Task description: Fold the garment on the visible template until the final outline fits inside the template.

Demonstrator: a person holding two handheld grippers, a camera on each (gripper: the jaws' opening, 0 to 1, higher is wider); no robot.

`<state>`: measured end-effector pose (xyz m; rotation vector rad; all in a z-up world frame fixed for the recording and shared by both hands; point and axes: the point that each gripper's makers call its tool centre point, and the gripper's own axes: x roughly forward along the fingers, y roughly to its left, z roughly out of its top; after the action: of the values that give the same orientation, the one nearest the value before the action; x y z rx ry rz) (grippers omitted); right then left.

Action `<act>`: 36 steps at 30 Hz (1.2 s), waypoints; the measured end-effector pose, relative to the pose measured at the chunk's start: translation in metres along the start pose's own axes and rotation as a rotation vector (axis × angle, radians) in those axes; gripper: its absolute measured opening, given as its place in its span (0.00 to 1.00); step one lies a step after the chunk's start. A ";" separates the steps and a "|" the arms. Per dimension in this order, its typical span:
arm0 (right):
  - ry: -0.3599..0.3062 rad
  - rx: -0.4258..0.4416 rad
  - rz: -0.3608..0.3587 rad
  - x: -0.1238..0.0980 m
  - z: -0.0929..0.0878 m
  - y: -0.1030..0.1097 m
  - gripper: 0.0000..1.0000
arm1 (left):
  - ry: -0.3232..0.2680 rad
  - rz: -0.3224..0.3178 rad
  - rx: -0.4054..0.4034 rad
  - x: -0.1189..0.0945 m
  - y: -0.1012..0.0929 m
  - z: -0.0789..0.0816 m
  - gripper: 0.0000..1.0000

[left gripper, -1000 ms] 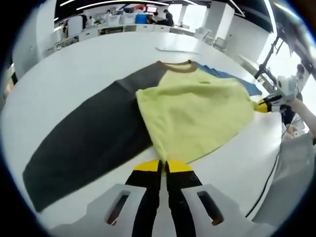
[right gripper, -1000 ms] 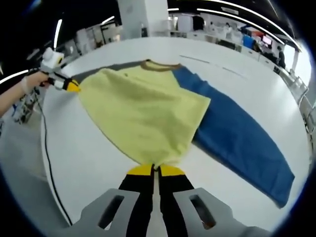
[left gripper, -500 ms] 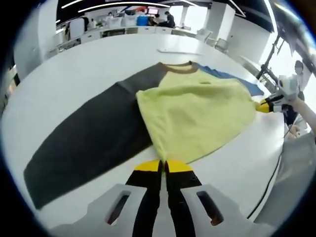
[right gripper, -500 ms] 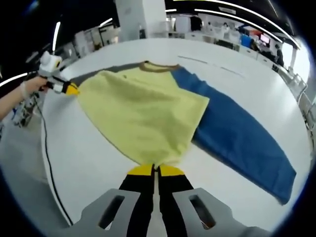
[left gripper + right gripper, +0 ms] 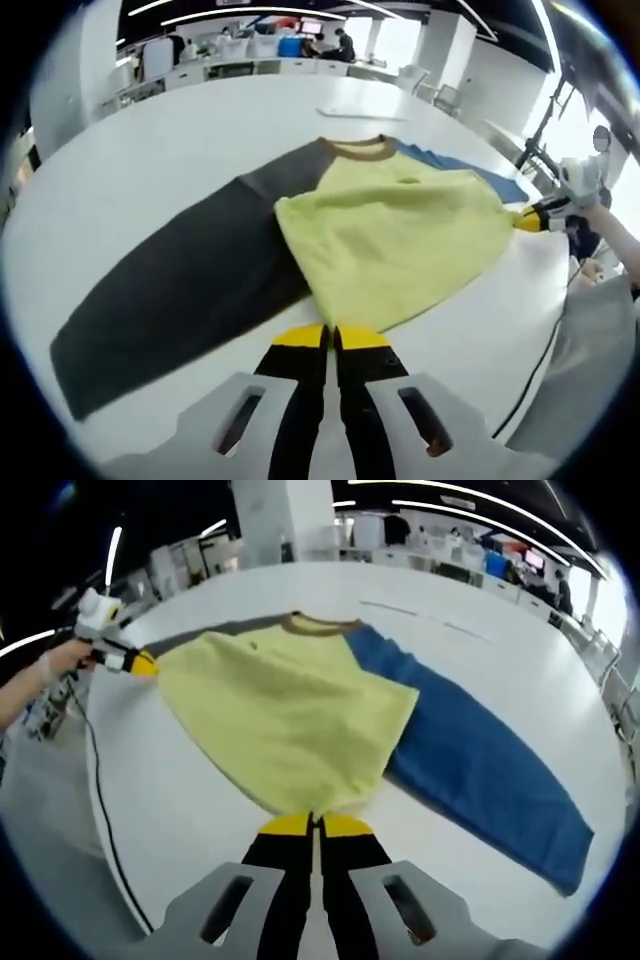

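In the left gripper view, my left gripper (image 5: 331,340) has its fingers pressed together on one lower corner of the garment (image 5: 395,235), pinching the yellow cloth. The garment lies spread on the white tabletop (image 5: 150,130): yellow body ahead of me, brown collar (image 5: 362,150) at the far end, dark grey sleeve (image 5: 180,280) stretching off to my left, a strip of blue sleeve (image 5: 470,165) beyond the body. My right gripper (image 5: 530,219) meets the other lower corner at the right.

In the right gripper view, my right gripper (image 5: 312,827) is clamped on its corner of the yellow hem. The blue sleeve runs long to the right. My left gripper holds the far corner at the left, with my hand (image 5: 55,660) behind it, and a black cable (image 5: 100,810) trails across the tabletop.
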<state>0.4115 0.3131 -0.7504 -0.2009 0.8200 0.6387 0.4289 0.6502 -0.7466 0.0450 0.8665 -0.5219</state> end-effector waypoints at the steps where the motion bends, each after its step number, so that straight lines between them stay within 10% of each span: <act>1: 0.001 0.002 -0.004 -0.001 0.000 0.000 0.02 | -0.002 -0.001 0.005 -0.002 -0.002 0.000 0.00; 36: -0.030 -0.029 0.000 -0.030 0.005 0.011 0.02 | -0.026 -0.026 0.058 -0.038 -0.028 0.009 0.00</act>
<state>0.3929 0.3101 -0.7239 -0.2171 0.7821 0.6528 0.4023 0.6397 -0.7083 0.0794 0.8273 -0.5710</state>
